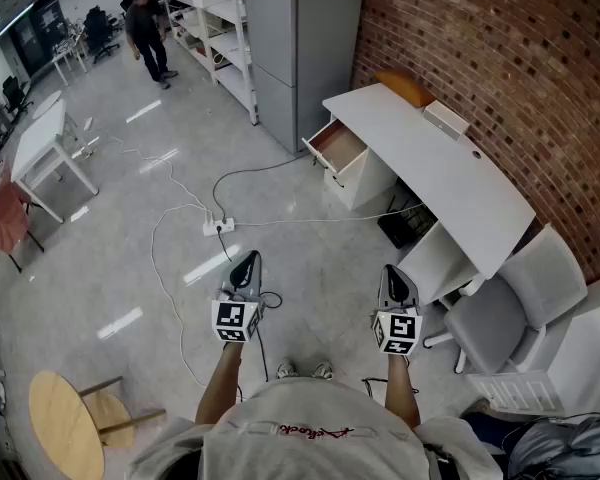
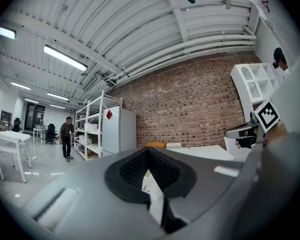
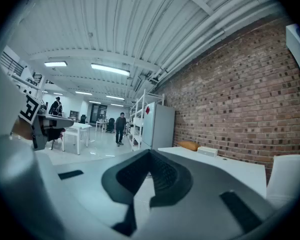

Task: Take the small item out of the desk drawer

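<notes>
A long white desk (image 1: 430, 158) runs along the brick wall. Its top drawer (image 1: 338, 148) stands pulled out at the far end, and I cannot make out any small item inside from here. I stand a few steps away on the floor. My left gripper (image 1: 247, 259) and right gripper (image 1: 395, 272) are held level in front of me, side by side, both pointing toward the desk. In the left gripper view the left gripper (image 2: 148, 151) has its jaws together and holds nothing. The right gripper (image 3: 150, 153) looks the same in its own view.
A power strip (image 1: 218, 227) with trailing cables lies on the floor between me and the drawer. A grey chair (image 1: 505, 313) stands at the desk's near end. An orange cushion (image 1: 405, 88) and a white box (image 1: 446, 118) rest on the desk. A person (image 1: 148, 33) walks far off.
</notes>
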`<action>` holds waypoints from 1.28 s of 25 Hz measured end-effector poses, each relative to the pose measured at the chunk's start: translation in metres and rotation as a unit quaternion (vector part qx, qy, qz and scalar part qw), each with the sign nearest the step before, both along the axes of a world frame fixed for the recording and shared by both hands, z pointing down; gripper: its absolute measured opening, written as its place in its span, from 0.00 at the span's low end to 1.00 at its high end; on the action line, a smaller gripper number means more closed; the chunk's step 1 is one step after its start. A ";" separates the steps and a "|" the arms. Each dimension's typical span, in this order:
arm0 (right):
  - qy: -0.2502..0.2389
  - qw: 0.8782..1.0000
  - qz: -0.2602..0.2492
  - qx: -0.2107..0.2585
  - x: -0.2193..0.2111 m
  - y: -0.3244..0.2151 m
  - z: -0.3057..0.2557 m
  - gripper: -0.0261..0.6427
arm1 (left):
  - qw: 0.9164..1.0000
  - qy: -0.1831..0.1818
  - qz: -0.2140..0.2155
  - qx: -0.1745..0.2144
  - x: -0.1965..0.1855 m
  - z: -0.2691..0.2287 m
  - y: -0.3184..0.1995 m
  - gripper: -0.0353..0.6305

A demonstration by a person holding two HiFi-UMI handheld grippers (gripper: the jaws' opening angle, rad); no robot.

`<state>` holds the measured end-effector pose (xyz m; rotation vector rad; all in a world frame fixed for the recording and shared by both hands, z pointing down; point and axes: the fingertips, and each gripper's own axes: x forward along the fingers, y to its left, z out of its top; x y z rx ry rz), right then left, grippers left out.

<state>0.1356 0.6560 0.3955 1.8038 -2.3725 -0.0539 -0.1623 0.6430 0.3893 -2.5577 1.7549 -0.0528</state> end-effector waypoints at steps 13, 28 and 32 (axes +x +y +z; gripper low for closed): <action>-0.009 1.000 -0.004 -0.003 0.005 -0.005 0.002 0.06 | 1.000 0.007 0.004 -0.017 0.014 0.008 -0.006 0.06; -0.019 0.999 -0.031 -0.006 0.025 -0.034 0.011 0.06 | 1.000 0.000 -0.003 -0.014 0.054 0.004 -0.031 0.06; -0.020 0.999 -0.042 -0.005 0.032 -0.043 0.013 0.06 | 1.000 0.006 -0.008 -0.011 0.066 0.003 -0.038 0.06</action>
